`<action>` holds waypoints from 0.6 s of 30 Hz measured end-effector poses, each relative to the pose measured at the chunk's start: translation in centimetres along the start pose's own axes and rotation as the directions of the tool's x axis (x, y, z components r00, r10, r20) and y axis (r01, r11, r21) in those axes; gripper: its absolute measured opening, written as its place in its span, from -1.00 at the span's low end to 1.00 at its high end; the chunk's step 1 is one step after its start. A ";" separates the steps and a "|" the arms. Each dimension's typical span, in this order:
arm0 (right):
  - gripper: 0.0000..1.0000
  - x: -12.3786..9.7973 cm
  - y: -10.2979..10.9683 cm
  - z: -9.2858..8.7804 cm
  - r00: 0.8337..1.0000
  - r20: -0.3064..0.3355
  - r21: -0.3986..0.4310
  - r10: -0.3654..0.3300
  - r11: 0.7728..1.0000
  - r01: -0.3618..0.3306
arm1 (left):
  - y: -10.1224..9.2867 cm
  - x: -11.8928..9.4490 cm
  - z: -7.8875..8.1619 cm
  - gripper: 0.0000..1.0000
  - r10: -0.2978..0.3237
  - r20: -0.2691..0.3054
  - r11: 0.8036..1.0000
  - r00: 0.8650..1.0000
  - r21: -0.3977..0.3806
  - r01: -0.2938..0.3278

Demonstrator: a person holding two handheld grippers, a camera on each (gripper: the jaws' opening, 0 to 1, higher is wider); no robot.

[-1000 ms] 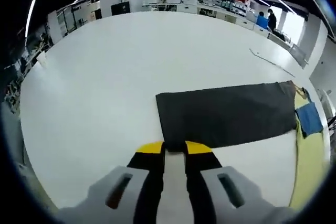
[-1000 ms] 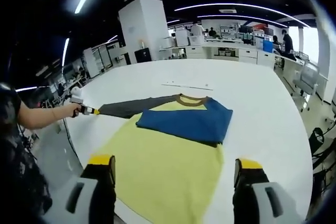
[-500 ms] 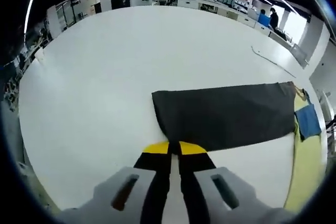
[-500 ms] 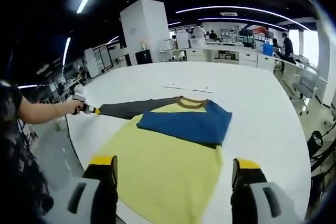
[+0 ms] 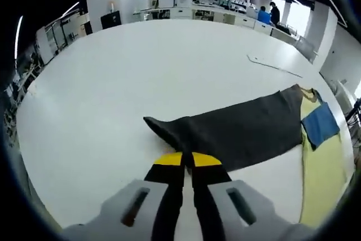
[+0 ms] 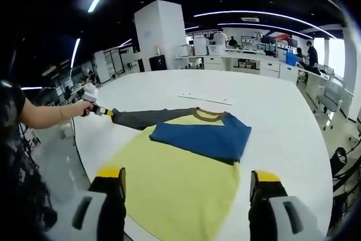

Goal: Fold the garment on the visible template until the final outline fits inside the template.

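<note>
Charcoal fabric sleeve [image 5: 237,131] is being pinched at its cuff by the closed left gripper [image 5: 187,159], apparently for folding across the yellow shirt body [image 6: 180,187], while the right gripper [image 6: 186,187] is hovering with jaws wide apart.

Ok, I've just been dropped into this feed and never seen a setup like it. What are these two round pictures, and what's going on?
A person holds a hand tool with two fingers in each hand, and each tool carries a camera looking out along its fingers.

In the left gripper view, the left gripper is pinched shut on the end of the dark grey sleeve, which is lifted and bunched there. In the right gripper view you see it from afar at the sleeve's tip.

The right gripper is open, holding nothing, above the shirt's yellow body. The blue sleeve is already folded across it. Everything lies on a big white table.
</note>
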State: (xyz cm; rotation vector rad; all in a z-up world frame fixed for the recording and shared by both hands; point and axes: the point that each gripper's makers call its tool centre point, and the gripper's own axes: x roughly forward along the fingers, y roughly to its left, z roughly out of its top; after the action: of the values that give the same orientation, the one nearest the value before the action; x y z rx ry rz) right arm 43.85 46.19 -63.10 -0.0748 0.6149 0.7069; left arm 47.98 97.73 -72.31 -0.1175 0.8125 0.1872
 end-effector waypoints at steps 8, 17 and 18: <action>0.97 0.2 0.2 -0.2 1.000 -0.002 -0.009 0.011 1.000 -0.011 | -2.9 -0.1 2.5 -0.98 -0.056 0.044 0.997 0.997 0.057 0.053; 0.99 0.5 1.3 -1.4 0.997 -0.070 -0.100 0.044 0.994 -0.051 | -7.4 -0.3 4.7 -0.98 -0.131 0.083 0.988 0.988 0.097 0.122; 0.99 0.6 1.4 -1.6 0.996 -0.082 -0.116 0.043 0.992 -0.052 | -8.1 -0.4 5.1 -0.98 -0.144 0.087 0.985 0.986 0.108 0.134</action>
State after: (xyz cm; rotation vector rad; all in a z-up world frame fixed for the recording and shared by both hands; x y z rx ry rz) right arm 42.54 47.23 -64.54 -0.1992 0.6521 0.7895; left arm 53.02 90.65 -68.29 -0.0682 0.7150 0.0189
